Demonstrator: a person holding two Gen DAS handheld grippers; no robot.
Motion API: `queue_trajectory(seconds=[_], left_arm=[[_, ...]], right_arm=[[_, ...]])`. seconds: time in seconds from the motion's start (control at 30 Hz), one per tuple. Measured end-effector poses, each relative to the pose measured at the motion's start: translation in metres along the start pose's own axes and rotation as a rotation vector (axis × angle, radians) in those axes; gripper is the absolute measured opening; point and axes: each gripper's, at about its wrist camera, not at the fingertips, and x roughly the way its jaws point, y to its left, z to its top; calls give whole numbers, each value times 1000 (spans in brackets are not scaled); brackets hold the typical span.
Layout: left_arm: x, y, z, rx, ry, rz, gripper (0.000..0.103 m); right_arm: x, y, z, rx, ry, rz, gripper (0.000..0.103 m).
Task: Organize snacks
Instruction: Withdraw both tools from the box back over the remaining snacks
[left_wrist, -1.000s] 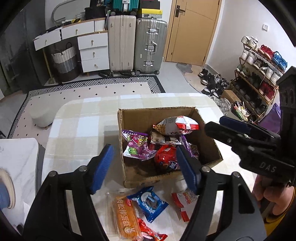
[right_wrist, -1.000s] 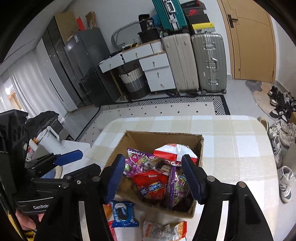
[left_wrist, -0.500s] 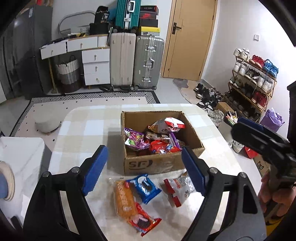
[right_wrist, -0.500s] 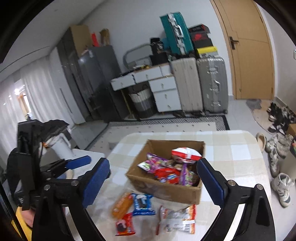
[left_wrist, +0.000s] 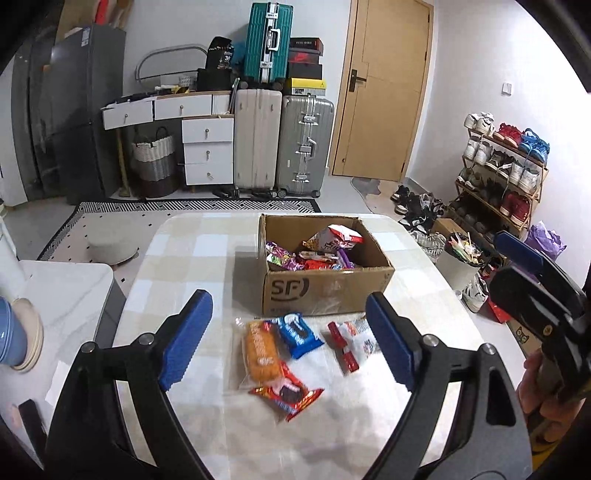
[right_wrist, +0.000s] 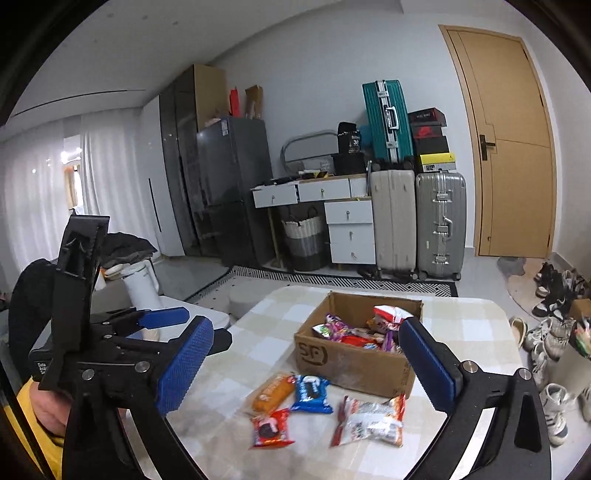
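A brown cardboard box (left_wrist: 325, 284) marked SF stands on the checked table and holds several snack packets. In front of it lie an orange packet (left_wrist: 260, 350), a blue cookie packet (left_wrist: 297, 332), a red packet (left_wrist: 286, 395) and a red-and-white packet (left_wrist: 351, 341). My left gripper (left_wrist: 287, 297) hovers back from the box above these loose packets, its jaws opening with nothing between them. My right gripper (right_wrist: 306, 326) hangs higher, to the right of the left one, its jaws opening and empty too. From there the box (right_wrist: 354, 362) and the white-and-red packet (right_wrist: 373, 421) lie ahead of it.
The table (left_wrist: 192, 258) has rounded corners. A white side table (left_wrist: 66, 291) with a blue cup and plates stands at the left. A bin (left_wrist: 458, 258) and a shoe rack (left_wrist: 502, 177) are to the right, with suitcases and drawers at the far wall.
Both grippers have drawn back and up from over the box. Their jaws have spread wider, the right one by far the more. The loose packets in front of the box have come fully into view.
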Motion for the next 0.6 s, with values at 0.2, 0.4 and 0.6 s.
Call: queue_trajectory(seconds=[0.2, 0.4, 0.6], left_arm=[[-16, 11, -34, -9, 6, 33, 86], [2, 17, -69, -39, 66, 23, 87], [36, 12, -97, -18, 126, 31, 87]], right_arm=[[-13, 8, -27, 8, -22, -16, 102], [-1, -2, -62, 30, 18, -50, 102], [22, -21, -91, 91, 90, -55, 102]])
